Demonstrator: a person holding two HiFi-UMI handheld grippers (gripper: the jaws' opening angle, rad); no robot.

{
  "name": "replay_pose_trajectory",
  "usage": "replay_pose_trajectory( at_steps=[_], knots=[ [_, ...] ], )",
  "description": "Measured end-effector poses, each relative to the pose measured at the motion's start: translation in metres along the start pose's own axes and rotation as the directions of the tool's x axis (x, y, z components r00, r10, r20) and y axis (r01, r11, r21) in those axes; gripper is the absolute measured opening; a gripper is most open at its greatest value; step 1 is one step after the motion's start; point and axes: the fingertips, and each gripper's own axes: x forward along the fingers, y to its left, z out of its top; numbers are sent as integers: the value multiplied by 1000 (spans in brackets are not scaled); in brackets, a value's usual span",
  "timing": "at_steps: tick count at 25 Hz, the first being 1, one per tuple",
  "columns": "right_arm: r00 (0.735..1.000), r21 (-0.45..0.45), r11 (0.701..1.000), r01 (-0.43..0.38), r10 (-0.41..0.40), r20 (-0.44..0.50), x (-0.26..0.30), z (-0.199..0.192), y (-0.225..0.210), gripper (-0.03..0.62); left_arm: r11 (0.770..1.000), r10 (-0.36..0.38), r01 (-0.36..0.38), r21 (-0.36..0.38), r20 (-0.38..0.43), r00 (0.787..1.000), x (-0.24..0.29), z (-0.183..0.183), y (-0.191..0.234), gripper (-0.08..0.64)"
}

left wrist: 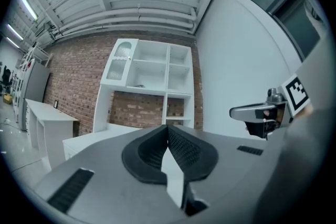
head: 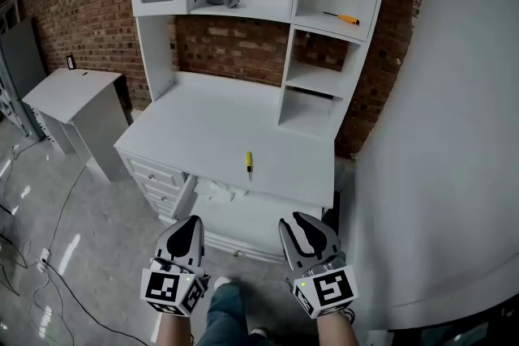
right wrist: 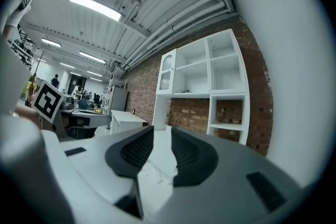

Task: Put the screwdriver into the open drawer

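Two tongs sit low in the head view, the left tongs (head: pixel 191 223) at seven o'clock and the right tongs (head: pixel 300 221) at five o'clock, both pointing toward the white desk (head: pixel 211 126). My left tongs (left wrist: pixel 168 132) are closed, tip against tip, with nothing gripped. My right tongs (right wrist: pixel 163 140) stand a little apart, with only the desk showing through the gap. The yellow screwdriver (head: pixel 249 164) lies on the desk near its front edge, at twelve o'clock from the space between my tongs and well apart from both. The open drawer (head: pixel 212 191) juts out under that edge, at seven o'clock from the screwdriver. An orange-handled tool (head: pixel 344 18) lies on an upper shelf (head: pixel 328 28) at one o'clock.
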Motion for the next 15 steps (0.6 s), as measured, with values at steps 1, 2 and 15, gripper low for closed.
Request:
replay_pose_trajectory(
  at_steps=[1,2,15],
  knots=[
    [1000,4,1000,-1,1,-9,14,-3,-4,132,1000,-9,9,-1,-1,1000,14,-1,8,12],
    [1000,7,1000,2,-2,-16,28,-6,-9,157,1000,-20,20,-1,-3,1000,29,-2,15,12],
    [952,170,973,153,-99,-291,222,-108,-69,256,995,-92,88,-35,-114,989,189,-42,128,12]
  ],
)
